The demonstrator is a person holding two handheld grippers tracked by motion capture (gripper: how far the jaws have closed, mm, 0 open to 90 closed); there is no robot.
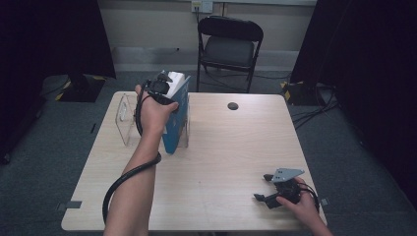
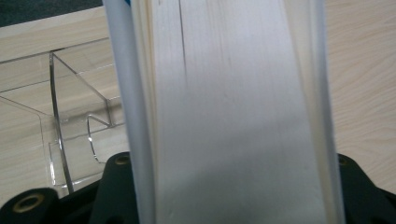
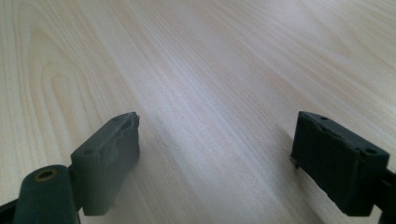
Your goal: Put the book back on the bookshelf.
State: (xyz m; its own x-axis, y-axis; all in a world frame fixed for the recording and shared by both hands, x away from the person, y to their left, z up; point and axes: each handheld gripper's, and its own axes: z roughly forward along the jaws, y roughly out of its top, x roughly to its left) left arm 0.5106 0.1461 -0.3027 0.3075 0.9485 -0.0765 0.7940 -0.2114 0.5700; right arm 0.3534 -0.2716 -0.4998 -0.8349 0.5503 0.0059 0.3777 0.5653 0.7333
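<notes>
A thick book with a blue cover [image 1: 177, 118] stands upright on the table at the right side of a clear acrylic holder [image 1: 125, 118]. My left gripper [image 1: 160, 86] sits over the book's top, pointing down. In the left gripper view the white page edge of the book [image 2: 233, 116] runs up between the two black jaws, which flank it without visibly pressing; the clear holder [image 2: 74, 116] lies to the left. My right gripper [image 1: 263, 187] rests low at the table's front right, open, with only bare wood between its fingers [image 3: 112, 149].
The light wooden table [image 1: 221, 157] carries a small dark round disc [image 1: 233, 105] near its far edge. A black folding chair [image 1: 230, 44] stands behind the table. Dark curtains hang at both sides, and cables lie on the floor at the right.
</notes>
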